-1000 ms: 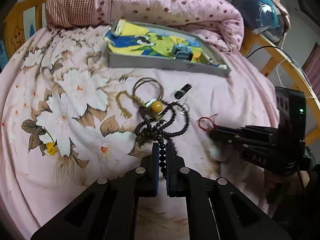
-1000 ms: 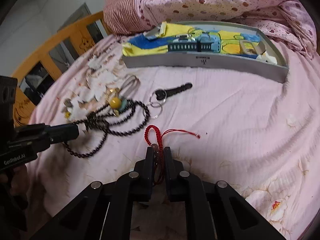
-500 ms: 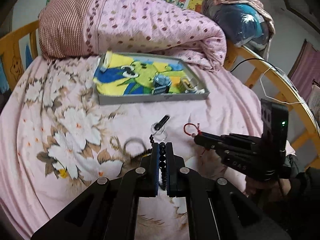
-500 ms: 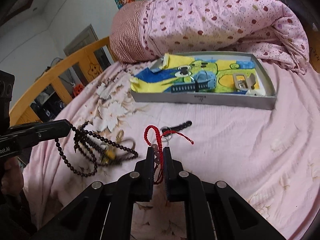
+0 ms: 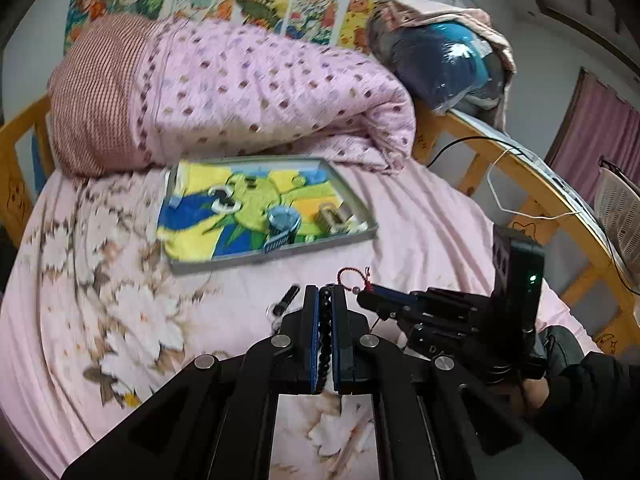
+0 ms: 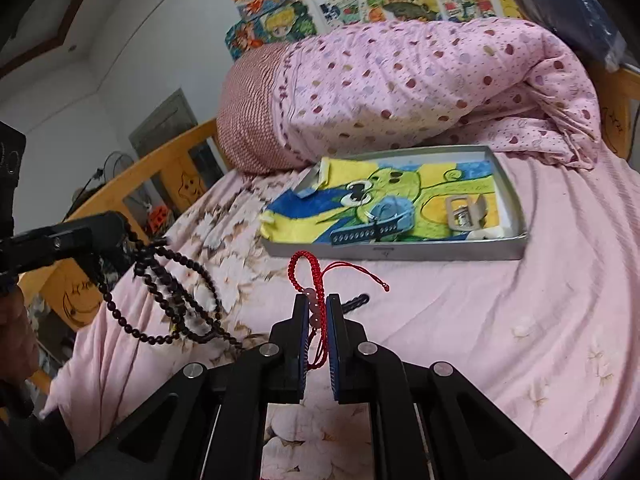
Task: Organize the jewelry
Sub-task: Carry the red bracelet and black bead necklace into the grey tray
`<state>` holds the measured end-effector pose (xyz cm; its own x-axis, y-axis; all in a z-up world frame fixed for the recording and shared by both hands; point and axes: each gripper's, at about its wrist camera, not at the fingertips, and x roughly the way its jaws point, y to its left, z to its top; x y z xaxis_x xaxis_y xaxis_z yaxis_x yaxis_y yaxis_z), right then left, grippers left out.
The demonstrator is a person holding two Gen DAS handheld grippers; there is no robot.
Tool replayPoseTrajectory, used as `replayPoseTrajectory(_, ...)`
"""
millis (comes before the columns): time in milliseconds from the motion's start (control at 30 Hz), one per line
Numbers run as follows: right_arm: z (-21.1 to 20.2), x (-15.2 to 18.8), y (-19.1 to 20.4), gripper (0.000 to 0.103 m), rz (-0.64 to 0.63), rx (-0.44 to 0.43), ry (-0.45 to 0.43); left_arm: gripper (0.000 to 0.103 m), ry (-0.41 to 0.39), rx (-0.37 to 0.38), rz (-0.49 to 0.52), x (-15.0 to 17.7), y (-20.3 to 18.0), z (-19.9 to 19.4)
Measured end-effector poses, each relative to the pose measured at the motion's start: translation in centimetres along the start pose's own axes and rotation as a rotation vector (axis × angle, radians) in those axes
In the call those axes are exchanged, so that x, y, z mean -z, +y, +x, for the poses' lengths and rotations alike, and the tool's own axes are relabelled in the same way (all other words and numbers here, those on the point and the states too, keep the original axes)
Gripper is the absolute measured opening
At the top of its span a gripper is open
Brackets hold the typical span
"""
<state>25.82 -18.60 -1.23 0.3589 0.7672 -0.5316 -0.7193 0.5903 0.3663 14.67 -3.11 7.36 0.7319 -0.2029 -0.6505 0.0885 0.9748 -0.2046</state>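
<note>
Above the middle of the bed (image 6: 500, 320), the left claw (image 5: 325, 296) is clamping a dark bead necklace (image 6: 168, 292) dangling in loops, while the right claw (image 6: 318, 304) is pinching a red cord bracelet (image 6: 308, 276), both short of the grey tray (image 6: 400, 246) lying near the rolled quilt (image 6: 420, 92).

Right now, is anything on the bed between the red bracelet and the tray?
Nothing visible blocks it. The right gripper holds the red bracelet above bare sheet, with the tray straight ahead. Only the black key lies low on the sheet below, and the dark beads hang off to the left.
</note>
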Motion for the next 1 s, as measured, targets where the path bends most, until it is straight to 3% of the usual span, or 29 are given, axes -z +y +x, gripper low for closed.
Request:
replayPoseTrajectory(333, -1.2, -2.7, -2.1, 0.009, -0.006, 0.046, -0.104, 0.003, -0.042, 0.000, 0.056, -2.9, -1.5, 0.8)
replayPoseTrajectory(533, 0.3, -5.0, -5.2, 0.009, -0.027, 0.104, -0.150, 0.003, -0.089, -0.011, 0.025, -5.3, -0.5, 3.0)
replayPoseTrajectory(767, 3.9, -6.4, -8.5, 0.009, 0.020, 0.105, -0.123, 0.003, -0.167, -0.066, -0.006, -8.8, 1.7, 6.0)
replayPoseTrajectory(1000, 8.2, -6.4, -9.5, 0.009, 0.016, 0.073, -0.060, 0.003, -0.144, -0.138, -0.080, -9.7, 5.3, 10.9)
